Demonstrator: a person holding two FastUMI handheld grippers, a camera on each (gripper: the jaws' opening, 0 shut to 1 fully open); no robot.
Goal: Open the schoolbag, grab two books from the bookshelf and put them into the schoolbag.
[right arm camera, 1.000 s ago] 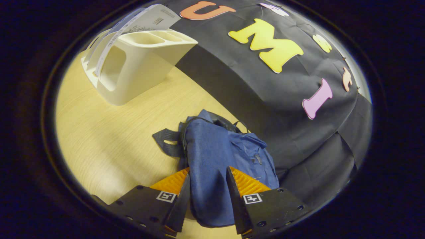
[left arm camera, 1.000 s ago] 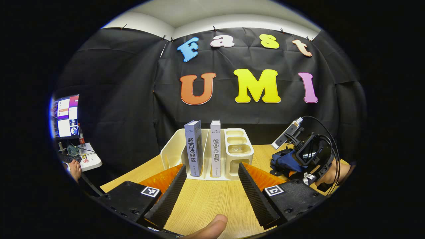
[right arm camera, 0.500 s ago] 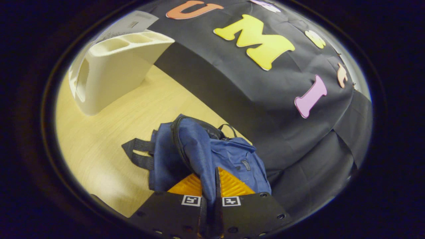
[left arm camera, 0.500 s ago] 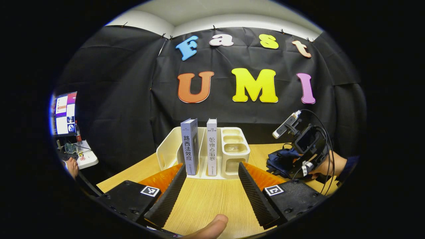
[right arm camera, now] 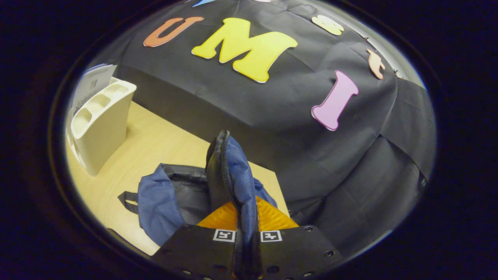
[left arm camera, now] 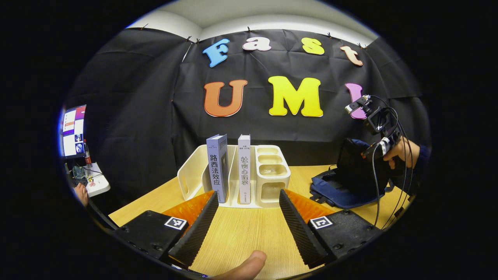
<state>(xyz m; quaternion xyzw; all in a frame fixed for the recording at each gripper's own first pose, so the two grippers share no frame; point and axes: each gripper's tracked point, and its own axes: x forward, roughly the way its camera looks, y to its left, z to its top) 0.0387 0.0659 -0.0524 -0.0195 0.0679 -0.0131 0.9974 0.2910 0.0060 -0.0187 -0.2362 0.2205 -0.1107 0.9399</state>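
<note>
The blue schoolbag [right arm camera: 159, 202] lies on the wooden table with its front flap [right arm camera: 233, 171] pulled up, showing the dark lining. My right gripper [right arm camera: 247, 217] is shut on that flap; in the left gripper view the right gripper [left arm camera: 375, 146] holds the raised flap above the schoolbag [left arm camera: 334, 192] at the right. Two grey books [left arm camera: 218, 167] [left arm camera: 244, 167] stand upright in the cream bookshelf [left arm camera: 270, 171]. My left gripper [left arm camera: 247, 212] hovers open over the table in front of the shelf, nothing between its fingers.
A thumb [left arm camera: 245, 266] shows at the bottom of the left gripper view. The bookshelf [right arm camera: 99, 120] stands left of the bag. A monitor [left arm camera: 74, 130] and a small white side table [left arm camera: 93, 182] sit far left, beyond the wooden table [left arm camera: 241, 233].
The right gripper shut on the bag's flap and lifted it up, opening the bag. The left gripper drew back slightly from the shelf and stayed open.
</note>
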